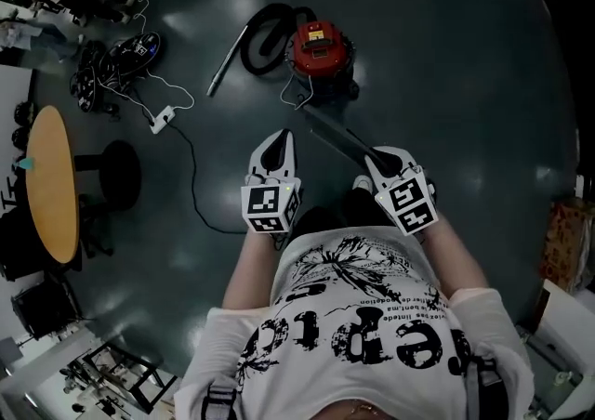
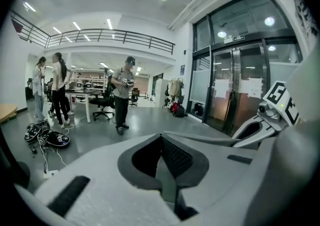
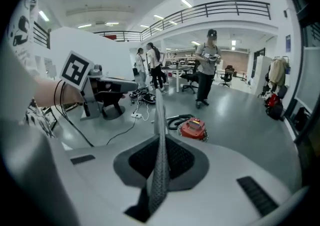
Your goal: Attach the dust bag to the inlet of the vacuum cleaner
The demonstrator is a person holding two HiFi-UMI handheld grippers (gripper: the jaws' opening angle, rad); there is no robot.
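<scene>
Head cam: above the person, facing steeply down at the floor (image 1: 446, 56). Left gripper (image 2: 161, 139) cam: close behind the jaws, near level across the hall. Right gripper (image 3: 160, 142) cam: same, pitched lower. Head and right gripper views share the vacuum cleaner (image 1: 321, 48).

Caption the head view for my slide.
Facing a red vacuum cleaner, a person holds a flat grey dust bag in the right gripper; the left gripper is shut and empty.
</scene>
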